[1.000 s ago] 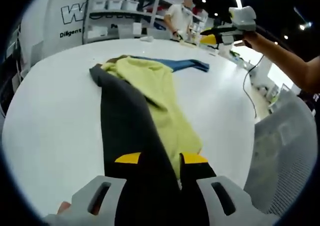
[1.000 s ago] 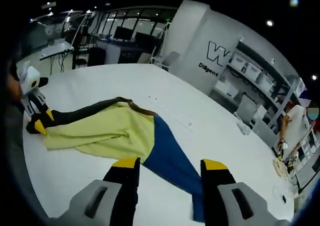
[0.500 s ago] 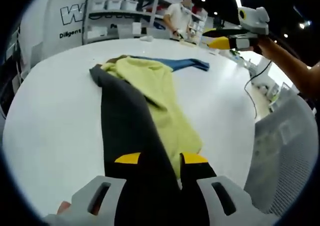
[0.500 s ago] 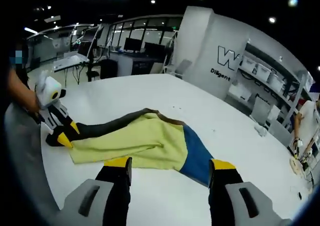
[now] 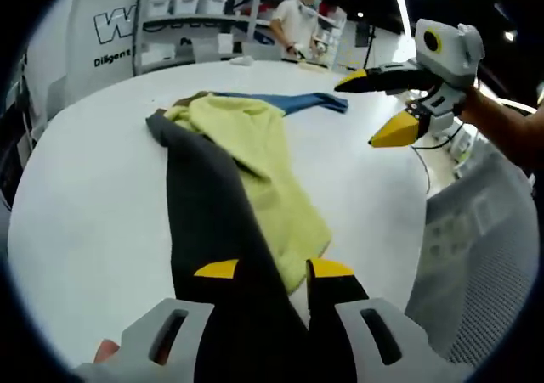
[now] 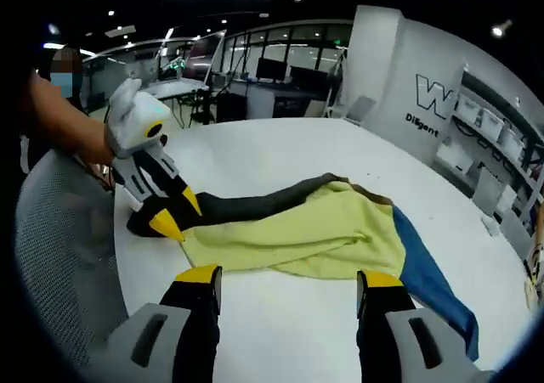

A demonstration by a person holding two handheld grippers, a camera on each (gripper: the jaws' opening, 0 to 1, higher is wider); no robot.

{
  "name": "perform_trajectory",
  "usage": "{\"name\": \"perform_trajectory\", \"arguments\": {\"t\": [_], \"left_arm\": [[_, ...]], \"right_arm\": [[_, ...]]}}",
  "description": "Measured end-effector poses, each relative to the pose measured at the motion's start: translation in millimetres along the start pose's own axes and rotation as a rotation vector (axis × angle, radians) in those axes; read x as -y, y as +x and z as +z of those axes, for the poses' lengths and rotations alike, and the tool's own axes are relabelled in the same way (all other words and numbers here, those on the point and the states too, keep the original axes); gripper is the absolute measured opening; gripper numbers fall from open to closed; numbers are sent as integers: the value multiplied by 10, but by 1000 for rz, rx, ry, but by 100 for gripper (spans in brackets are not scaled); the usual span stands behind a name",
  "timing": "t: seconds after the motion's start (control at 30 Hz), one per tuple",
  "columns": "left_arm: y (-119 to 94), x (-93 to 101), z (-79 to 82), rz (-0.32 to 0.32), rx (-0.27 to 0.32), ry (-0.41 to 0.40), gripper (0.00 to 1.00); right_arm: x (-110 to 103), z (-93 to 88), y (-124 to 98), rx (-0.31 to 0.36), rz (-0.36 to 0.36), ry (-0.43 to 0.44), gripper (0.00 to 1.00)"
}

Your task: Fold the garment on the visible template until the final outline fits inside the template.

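A: Item one, the left gripper (image 5: 270, 269)?

B: Jaws clamped on the dark grey panel of the garment (image 5: 255, 158), at the table's (image 5: 76, 196) near edge. The cloth runs between the yellow tips and out across the surface. Grip unchanged from a second ago.

A: Item two, the right gripper (image 6: 289, 277)?

B: Jaws apart, nothing between them. A second ago it was held high and far off in the left gripper view; it now hangs lower and nearer, over the table's right edge (image 5: 399, 103), tips pointing left. Its own view has swung from the blue end toward the yellow middle.

A: Arms?

B: A forearm (image 5: 506, 128) reaches in from the right behind the right gripper. In the right gripper view the other arm (image 6: 64, 128) comes from the left, its gripper (image 6: 166, 217) angled down onto the dark hem.

A: Garment's condition?

B: One long, rumpled strip lying on the table: grey panel nearest, yellow panel folded loosely beside it, blue tail at the far end.
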State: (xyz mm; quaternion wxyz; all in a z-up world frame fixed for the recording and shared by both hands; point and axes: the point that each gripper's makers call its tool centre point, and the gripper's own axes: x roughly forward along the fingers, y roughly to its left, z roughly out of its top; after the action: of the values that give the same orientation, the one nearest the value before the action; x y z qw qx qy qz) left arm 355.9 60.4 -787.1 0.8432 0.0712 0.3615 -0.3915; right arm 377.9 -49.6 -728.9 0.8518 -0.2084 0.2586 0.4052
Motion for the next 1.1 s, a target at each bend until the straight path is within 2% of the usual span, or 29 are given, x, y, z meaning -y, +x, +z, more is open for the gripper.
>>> {"name": "perform_trajectory", "arguments": {"t": [0.27,0.43,0.6,0.77,1.03,1.1], "left_arm": [[-56,22,-88,9,-32,15,25],[-53,29,-160,10,-59,24,26],[-47,34,-160,10,-61,26,26],[-48,31,-157,9,-58,22,25],[-44,17,-154,8,-56,15,25],[-44,16,-153,8,-56,13,24]], "right_arm": [[-403,-15,280,-31,125,2,64],[-621,-98,350,-63,182,-68,61],[-657,-172,427,-85,182,-194,52],[-698,-202,512,-99,194,-271,43],[-739,-215,642,-105,221,-349,26],[-729,-225,665,-110,222,-356,24]]}}
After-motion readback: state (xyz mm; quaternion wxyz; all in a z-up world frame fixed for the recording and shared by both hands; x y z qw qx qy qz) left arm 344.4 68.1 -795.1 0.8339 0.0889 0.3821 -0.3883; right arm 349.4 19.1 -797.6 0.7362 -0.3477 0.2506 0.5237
